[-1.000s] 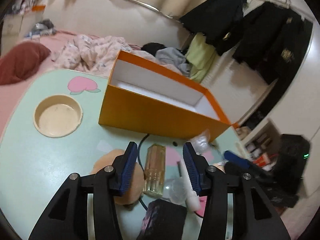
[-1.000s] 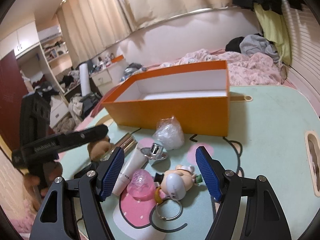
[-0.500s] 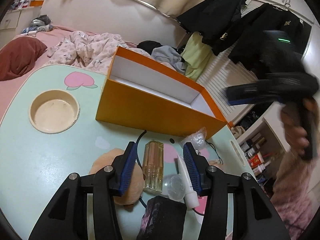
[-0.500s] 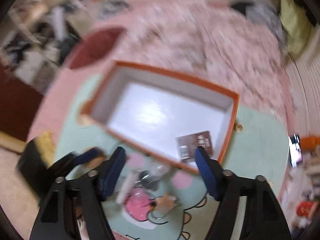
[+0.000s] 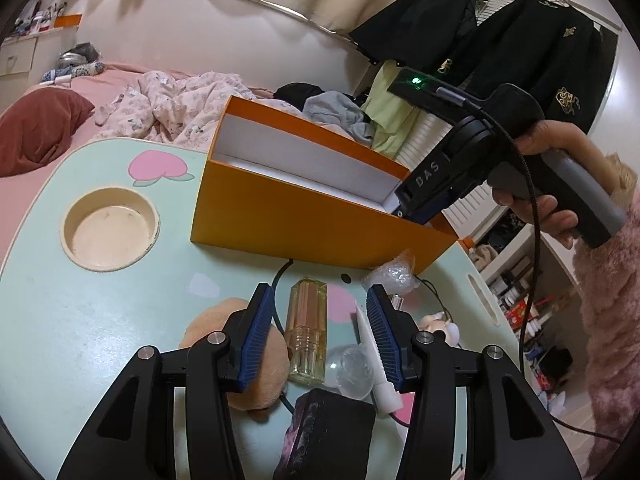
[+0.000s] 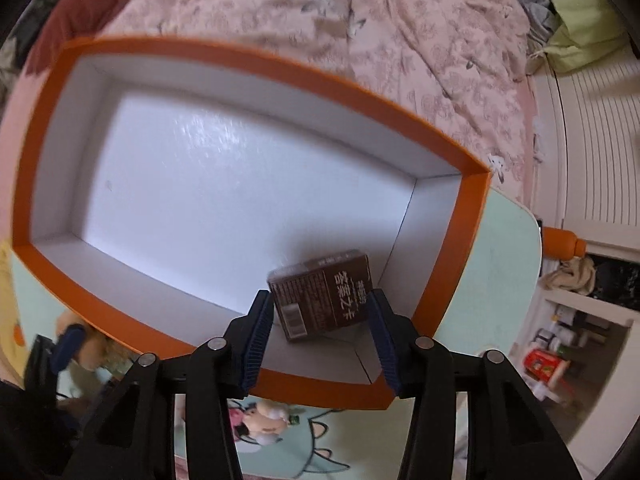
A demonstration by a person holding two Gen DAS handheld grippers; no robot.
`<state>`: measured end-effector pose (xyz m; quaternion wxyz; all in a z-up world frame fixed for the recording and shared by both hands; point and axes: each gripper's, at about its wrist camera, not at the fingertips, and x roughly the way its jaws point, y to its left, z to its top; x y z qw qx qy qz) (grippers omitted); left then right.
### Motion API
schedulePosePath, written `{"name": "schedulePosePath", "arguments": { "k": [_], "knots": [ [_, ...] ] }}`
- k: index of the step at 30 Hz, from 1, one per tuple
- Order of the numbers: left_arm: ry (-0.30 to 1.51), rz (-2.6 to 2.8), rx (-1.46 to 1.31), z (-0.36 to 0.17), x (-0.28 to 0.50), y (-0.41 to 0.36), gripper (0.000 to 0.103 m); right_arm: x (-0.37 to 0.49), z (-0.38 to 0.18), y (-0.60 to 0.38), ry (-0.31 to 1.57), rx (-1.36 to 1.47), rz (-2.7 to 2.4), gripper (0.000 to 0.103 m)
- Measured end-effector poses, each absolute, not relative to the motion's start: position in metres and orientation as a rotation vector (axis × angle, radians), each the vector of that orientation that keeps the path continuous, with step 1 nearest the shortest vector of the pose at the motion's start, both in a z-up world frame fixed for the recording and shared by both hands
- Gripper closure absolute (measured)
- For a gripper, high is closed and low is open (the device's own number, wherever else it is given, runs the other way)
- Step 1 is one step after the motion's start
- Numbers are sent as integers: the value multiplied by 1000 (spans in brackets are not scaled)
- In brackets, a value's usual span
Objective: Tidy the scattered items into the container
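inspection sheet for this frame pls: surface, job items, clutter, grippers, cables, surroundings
Surface: pale green table with a round recess.
Job's things: orange box holds one brown carton; glass bottle, white tube, plush toy, plastic bag lie outside.
Clutter: black block near the camera.
Grippers: left gripper open over the bottle; right gripper closing over the box, carton beyond its pads.
Cables: black cable on the right tool.
Surroundings: bed, hanging clothes.
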<state>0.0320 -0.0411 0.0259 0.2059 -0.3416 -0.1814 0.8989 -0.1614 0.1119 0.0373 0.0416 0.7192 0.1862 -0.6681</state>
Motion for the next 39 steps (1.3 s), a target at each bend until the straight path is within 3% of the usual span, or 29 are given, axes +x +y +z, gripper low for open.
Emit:
{"name": "schedulePosePath", "arguments": {
  "k": [5, 7, 10, 15, 17, 19, 21, 27, 35, 39],
  "knots": [
    [-485, 2515, -949, 27, 34, -39, 53, -167, 27, 118, 499, 2244, -1996, 39],
    [-480, 2518, -952, 26, 33, -39, 53, -168, 23, 116, 478, 2239, -1999, 23],
    [-470, 2524, -953, 27, 32, -39, 53, -169, 20, 112, 424, 2235, -2017, 19],
    [-479, 2521, -953, 26, 32, -39, 53, -166, 24, 107, 429, 2169, -2051, 25],
    [-477, 2523, -954, 26, 32, -38, 53, -163, 27, 103, 459, 2142, -2060, 32],
    [-471, 2527, -953, 26, 33, -37, 53, -157, 28, 94, 495, 2123, -2053, 48],
    [-463, 2528, -952, 26, 33, -36, 53, -151, 31, 87, 503, 2084, -2039, 51],
    [-471, 2522, -951, 26, 33, -36, 53, -153, 48, 72, 314, 1958, -2003, 51],
    [-470, 2523, -951, 26, 33, -36, 53, -152, 60, 79, 579, 2117, -2033, 50],
    [-463, 2525, -950, 26, 33, -36, 53, -156, 45, 99, 578, 2236, -1950, 47]
  ]
}}
